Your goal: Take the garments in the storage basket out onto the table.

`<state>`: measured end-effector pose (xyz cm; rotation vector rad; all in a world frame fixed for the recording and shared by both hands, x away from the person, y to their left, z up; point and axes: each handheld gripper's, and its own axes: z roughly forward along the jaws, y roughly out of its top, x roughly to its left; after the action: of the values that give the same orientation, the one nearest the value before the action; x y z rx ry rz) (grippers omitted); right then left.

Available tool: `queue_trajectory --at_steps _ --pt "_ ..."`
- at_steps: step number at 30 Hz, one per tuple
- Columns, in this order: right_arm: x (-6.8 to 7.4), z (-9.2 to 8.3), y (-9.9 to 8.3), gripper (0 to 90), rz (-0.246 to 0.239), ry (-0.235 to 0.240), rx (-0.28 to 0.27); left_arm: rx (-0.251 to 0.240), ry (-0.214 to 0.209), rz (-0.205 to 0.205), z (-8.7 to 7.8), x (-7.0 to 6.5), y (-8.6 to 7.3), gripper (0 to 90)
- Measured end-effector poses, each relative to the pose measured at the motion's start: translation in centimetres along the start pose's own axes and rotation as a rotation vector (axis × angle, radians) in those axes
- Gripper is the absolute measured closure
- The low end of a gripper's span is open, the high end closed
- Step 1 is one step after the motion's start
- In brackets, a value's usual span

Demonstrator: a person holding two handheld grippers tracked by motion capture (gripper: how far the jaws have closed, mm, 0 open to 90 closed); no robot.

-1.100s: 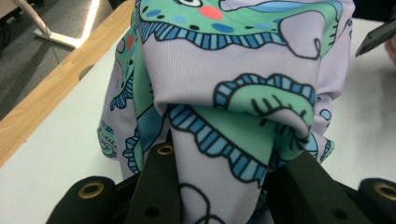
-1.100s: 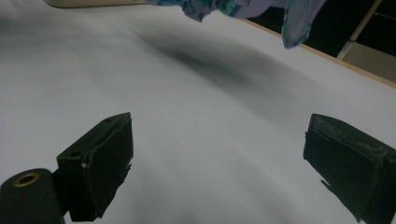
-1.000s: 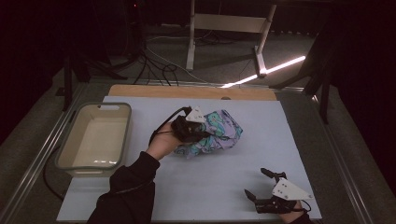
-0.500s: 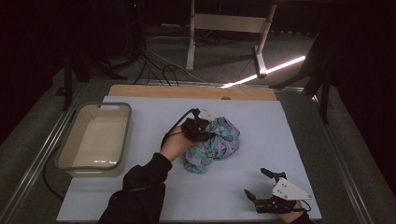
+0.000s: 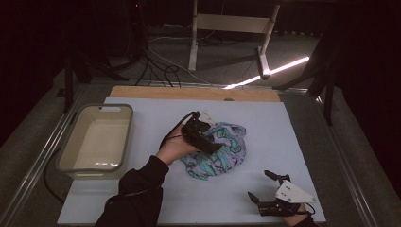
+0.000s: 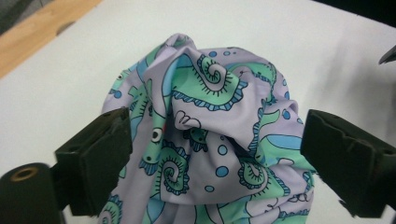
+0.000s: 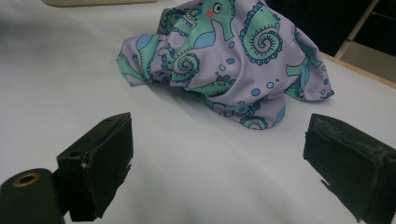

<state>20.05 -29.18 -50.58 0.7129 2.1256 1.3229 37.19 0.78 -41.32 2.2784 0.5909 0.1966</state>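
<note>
A crumpled lilac cloth [image 5: 226, 152] printed with green and blue seahorses lies in a heap on the white table mat [image 5: 293, 127]. My left gripper [image 5: 213, 145] hangs over its left side. In the left gripper view the cloth [image 6: 210, 135] bulges up between the jaws. They have just been opening, and the left gripper [image 6: 215, 158] now stands wide open with its pads off the fabric. My right gripper [image 5: 259, 184] rests open near the front right corner. In the right gripper view the cloth [image 7: 233, 56] lies well beyond the right gripper [image 7: 219, 158], which holds nothing.
A pale rectangular bin [image 5: 66, 152] stands on the left of the mat, with nothing in it. A wooden strip [image 5: 189, 93] runs along the far edge. The left gripper's cable [image 5: 172, 131] loops over the hand. Bare mat lies between the cloth and the right gripper.
The cloth heap and the left hand have shifted a little toward the near edge, and the heap has settled lower and wider. The right gripper has not moved.
</note>
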Motion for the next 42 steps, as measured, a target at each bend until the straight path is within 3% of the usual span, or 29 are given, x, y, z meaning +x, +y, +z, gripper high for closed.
queue_trajectory --at_steps 4,8,12,25,42 --pt "0.0 0.0 0.0 8.7 -0.002 -0.002 -0.001 -0.007 0.02 -0.003 -0.9 0.0 0.2 0.0" --pt "0.0 0.0 0.0 8.7 0.0 -0.004 0.002 -0.032 0.036 -0.012 -1.8 0.3 0.2 0.0" --pt "0.0 0.0 0.0 8.7 0.003 -0.002 0.005 -0.06 0.022 -0.025 -2.9 0.7 0.1 0.0" --pt "0.2 0.2 0.1 8.7 -0.006 -0.011 0.011 -0.081 0.012 -0.01 -6.1 1.1 -0.6 0.0" --pt "0.2 0.2 0.2 8.7 -0.008 -0.008 0.007 -0.102 0.03 -0.013 -9.0 1.3 -3.7 0.0"
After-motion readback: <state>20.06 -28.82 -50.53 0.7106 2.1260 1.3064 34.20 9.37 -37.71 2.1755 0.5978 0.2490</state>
